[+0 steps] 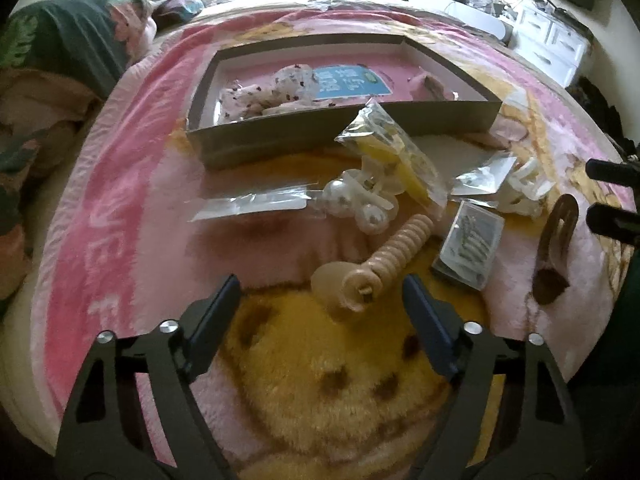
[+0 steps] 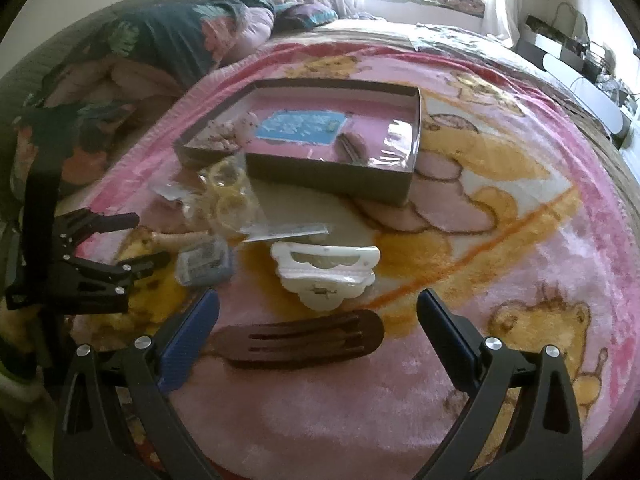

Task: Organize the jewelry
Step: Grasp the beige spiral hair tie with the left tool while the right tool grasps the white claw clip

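Observation:
A shallow grey box (image 1: 352, 130) (image 2: 332, 178) with a pink floor lies on a pink blanket and holds a blue card (image 1: 348, 84) and small packets. In front of it lie loose pieces: a beige spiral hair clip (image 1: 384, 264), a pearl piece (image 1: 352, 200), a yellow packet (image 1: 396, 148), a small clear case (image 1: 470, 240) (image 2: 204, 266), a white claw clip (image 2: 324, 276) (image 1: 524, 192) and a brown hair clip (image 2: 300, 338) (image 1: 556, 248). My left gripper (image 1: 320, 300) is open, just short of the spiral clip. My right gripper (image 2: 320, 312) is open, around the brown clip's span.
A pile of folded clothes (image 2: 160, 48) lies at the bed's far left. A white dresser (image 1: 556, 44) and window stand beyond the bed. The left gripper (image 2: 108, 252) shows at the left of the right wrist view.

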Motion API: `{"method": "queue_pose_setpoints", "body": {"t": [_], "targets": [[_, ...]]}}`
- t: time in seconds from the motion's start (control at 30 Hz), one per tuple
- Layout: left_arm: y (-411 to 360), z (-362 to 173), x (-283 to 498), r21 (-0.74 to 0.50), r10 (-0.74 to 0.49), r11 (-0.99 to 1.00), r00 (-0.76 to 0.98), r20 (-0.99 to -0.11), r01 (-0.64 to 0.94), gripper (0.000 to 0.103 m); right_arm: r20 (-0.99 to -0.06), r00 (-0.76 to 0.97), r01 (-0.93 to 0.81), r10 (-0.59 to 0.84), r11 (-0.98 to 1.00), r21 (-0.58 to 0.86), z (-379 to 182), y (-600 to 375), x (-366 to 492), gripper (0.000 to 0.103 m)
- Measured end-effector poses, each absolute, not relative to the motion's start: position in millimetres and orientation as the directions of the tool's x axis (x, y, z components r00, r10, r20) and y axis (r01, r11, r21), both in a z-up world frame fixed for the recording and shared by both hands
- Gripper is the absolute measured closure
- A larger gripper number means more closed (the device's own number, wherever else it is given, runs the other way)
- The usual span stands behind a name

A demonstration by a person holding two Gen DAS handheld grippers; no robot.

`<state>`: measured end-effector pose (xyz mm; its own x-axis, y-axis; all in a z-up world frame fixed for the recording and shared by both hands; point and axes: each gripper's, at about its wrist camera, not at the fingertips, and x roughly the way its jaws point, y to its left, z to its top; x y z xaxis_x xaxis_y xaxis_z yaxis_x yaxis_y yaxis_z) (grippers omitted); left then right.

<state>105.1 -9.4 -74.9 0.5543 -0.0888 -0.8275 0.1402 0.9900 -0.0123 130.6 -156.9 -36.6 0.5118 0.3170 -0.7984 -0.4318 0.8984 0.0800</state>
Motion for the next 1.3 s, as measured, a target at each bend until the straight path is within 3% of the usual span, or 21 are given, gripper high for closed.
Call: {"method": "queue_pose_setpoints", "body": {"t": [0.07,0.2,0.37,0.57,0.87,1.0,1.3], "targets": [[-11,-76,108,-0.026,-0.106,0.988,0.549,-0.829,0.152,0.039,-0.809,0.506,-0.425,0.301,0.903,0.070,-44,-154,137,0.005],[-18,-76,112,-0.032,-0.132,0.982,0.553,-0.822,0.186,0.043,-0.821,0.493,-0.416,0.289,0.907,0.070,-54,-149,146,0.005],[-30,-77,116,-0.016,-0.147,0.972,0.548,-0.824,0.236,0.061,-0.825,0.492,-0.405,0.276,0.912,0.064,-59,-148,155,0.005],[-39,-78,110,0.002,-0.151,0.963,0.547,-0.824,0.268,0.074,-0.833,0.476,-0.384,0.283,0.919,0.093,-65,-153,163,0.005],[-21,-71,96,-0.065,-0.170,0.977,0.554,-0.815,0.204,0.077,-0.842,0.454,-0.387,0.293,0.915,0.110,-76,-142,174,0.006],[-9,-67,90,-0.075,-0.154,0.984,0.564,-0.811,0.161,0.077,-0.848,0.449,-0.391,0.283,0.915,0.099,-81,-138,176,0.028],[11,-50,81,-0.114,-0.149,0.989,0.595,-0.790,0.096,0.077,-0.815,0.501,-0.364,0.290,0.925,0.105,-68,-162,167,0.028]]}}
